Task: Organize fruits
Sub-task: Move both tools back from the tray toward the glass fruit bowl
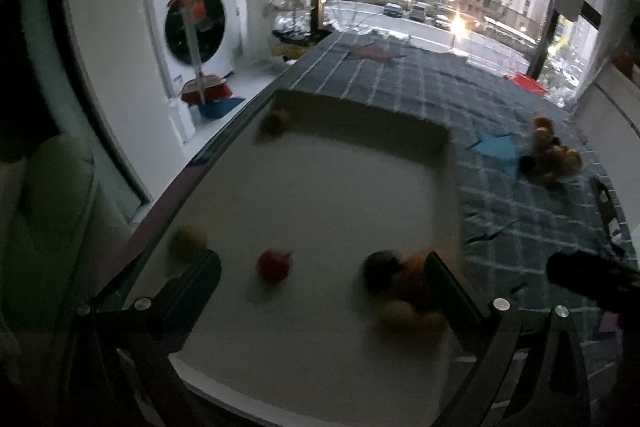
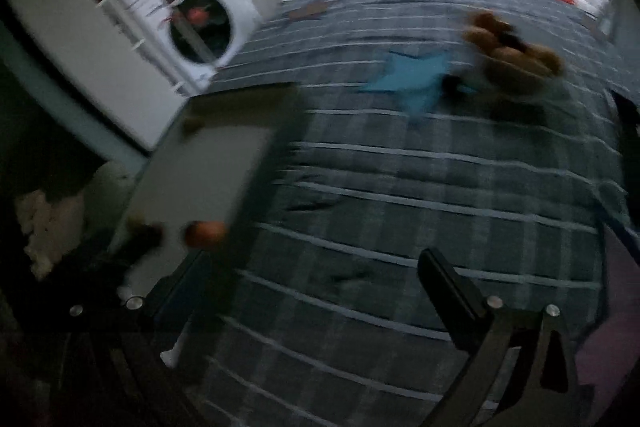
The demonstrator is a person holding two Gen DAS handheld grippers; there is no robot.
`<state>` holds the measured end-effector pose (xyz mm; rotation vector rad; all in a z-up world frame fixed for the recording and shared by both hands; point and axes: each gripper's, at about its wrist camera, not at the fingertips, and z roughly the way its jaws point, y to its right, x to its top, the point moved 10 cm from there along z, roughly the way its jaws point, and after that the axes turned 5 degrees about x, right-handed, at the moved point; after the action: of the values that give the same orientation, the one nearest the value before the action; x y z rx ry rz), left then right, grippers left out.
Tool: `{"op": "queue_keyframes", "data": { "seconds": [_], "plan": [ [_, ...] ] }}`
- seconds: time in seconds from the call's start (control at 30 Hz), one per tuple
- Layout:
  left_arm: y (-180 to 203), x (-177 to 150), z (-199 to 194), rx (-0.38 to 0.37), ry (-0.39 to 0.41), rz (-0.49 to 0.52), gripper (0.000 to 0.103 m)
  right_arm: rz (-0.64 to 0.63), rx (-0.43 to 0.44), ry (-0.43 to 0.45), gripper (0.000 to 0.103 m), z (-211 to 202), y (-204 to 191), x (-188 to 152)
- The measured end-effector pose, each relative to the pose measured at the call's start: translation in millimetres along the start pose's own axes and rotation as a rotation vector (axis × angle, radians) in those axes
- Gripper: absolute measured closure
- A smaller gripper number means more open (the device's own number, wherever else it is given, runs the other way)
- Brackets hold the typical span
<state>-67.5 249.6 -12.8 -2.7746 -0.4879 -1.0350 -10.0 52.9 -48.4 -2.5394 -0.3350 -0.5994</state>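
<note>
Fruits lie scattered on a white tray that sits at the left edge of a surface covered by a grey checked cloth. In the left wrist view the left claw hangs over the near part of the tray with its jaws spread wide and nothing between them. A red fruit lies on the tray in the gap between the two fingers, nearer the left one. A yellowish fruit sits at the tray's left edge, just beside the left fingertip. A cluster of a dark fruit, an orange fruit and a yellow fruit crowds against the right finger near the tray's right edge. One brownish fruit rests in the far left corner of the tray. Well apart, toward the far right of the cloth, a pile of fruits sits just beside a blue star-shaped paper.

The right wrist view is blurred. The right claw is over the cloth, jaws wide apart and empty. The tray lies to its left, with an orange fruit at its near right edge, just beyond the left finger. The pile of fruits lies far ahead toward the right, beside the blue star paper.
</note>
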Motion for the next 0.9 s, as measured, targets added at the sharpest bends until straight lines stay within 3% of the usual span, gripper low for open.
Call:
{"op": "queue_keyframes", "data": {
  "seconds": [0.2, 0.4, 0.57, 0.73, 0.9],
  "plan": [
    [55.6, 20.6, -26.7, -0.092, 0.013, 0.072, 0.001, 0.096, -0.149, 0.010, 0.000, -25.5, 84.1, -14.3],
    [117.4, 44.7, -50.3, -0.182, 0.016, 0.123, 0.001, 0.106, -0.320, 0.034, 0.000, -56.7, 147.6, -35.4],
    [160.4, 63.6, -58.0, -0.150, 0.053, 0.194, 0.001, 0.074, -0.447, 0.063, 0.000, -75.6, 180.1, -54.5],
    [188.4, 83.1, -45.8, -0.102, 0.106, 0.245, 0.001, 0.040, -0.453, 0.109, 0.000, -76.1, 181.5, -62.9],
    [211.4, 81.8, -2.0, -0.032, 0.091, 0.328, 0.001, 0.031, -0.447, 0.129, 0.000, -76.5, 179.8, -63.9]
  ]
}}
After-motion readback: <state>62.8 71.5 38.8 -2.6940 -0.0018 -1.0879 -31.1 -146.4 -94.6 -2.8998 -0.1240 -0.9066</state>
